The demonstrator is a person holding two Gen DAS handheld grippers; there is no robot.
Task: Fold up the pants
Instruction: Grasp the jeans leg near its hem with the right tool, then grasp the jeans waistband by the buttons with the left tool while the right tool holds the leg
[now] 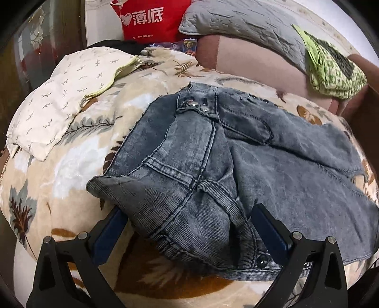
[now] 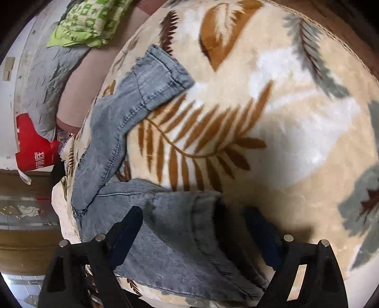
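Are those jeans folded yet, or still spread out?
Not neatly folded. The jeans lie rumpled on the blanket, waistband doubled over; in the right view, the legs lie apart.

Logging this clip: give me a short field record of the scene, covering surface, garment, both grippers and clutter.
surface: leaf-print blanket on a bed
garment: grey-blue jeans, lying crumpled and partly doubled over, waistband studs up
left gripper: jaws wide, waistband end of the jeans between them, pads not pressing
right gripper: jaws apart around a leg cuff, no pinch visible
clutter: white patterned pillowcase, red bag, grey quilted pillow, green patterned cloth
fold status: not yet neat
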